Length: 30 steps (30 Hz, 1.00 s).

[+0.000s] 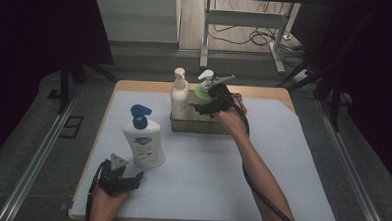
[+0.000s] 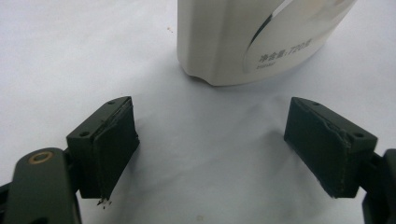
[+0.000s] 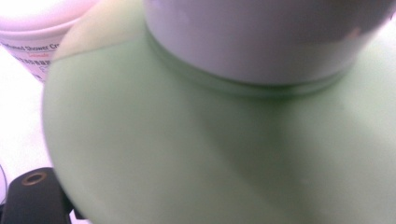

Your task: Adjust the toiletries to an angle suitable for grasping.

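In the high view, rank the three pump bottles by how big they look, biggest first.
1. The blue-pump bottle, standing alone on the table; it is also nearest the camera, which adds to its look.
2. The cream bottle in the tray.
3. The green bottle, partly hidden by the right gripper, so its rank against the cream bottle is unsure.

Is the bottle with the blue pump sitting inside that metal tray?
No, the blue-pump bottle stands on the white table cover, nearer the person than the metal tray.

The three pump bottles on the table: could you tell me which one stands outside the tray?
The white bottle with the blue pump, alone on the white mat near the left gripper. The cream bottle and green bottle stand in the tray.
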Motion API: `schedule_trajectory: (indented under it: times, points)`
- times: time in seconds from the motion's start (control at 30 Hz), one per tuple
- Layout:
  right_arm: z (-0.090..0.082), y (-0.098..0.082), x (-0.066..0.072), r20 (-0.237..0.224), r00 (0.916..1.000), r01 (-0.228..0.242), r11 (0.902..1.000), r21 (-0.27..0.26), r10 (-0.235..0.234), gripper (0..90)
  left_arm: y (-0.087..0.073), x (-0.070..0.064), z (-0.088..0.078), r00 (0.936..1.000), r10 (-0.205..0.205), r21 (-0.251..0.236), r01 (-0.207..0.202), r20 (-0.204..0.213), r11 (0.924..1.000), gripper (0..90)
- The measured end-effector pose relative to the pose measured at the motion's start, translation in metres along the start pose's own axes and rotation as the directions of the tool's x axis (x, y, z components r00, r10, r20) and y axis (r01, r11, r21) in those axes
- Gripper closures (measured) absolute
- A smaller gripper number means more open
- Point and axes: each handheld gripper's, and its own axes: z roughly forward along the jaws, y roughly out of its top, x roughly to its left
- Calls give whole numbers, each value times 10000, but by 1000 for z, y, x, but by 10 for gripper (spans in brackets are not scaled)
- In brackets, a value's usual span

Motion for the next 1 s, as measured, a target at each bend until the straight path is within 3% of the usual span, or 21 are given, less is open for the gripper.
schedule_trajectory:
  times: [0.23, 0.57, 0.9, 1.0]
  points:
    - [-2, -4, -1, -107, 9999, 70, 9996, -291, -73, 106, 0, 0, 0, 10000, 3, -2, -3, -5, 10000, 167]
    - [-14, -10, 3, 190, 9965, 815, 9963, -261, -810, 81, 0, 0, 0, 10000, -1, -10, 1, -6, 10000, 167]
    - [-32, -20, 2, -421, 9991, 34, 9996, -291, -47, 80, 0, 0, 0, 10000, -5, -17, 5, -8, 10000, 167]
    - [-37, -22, 2, -394, 9992, -4, 9995, -326, -9, 87, 0, 0, 0, 10000, -2, -10, 2, -2, 10000, 167]
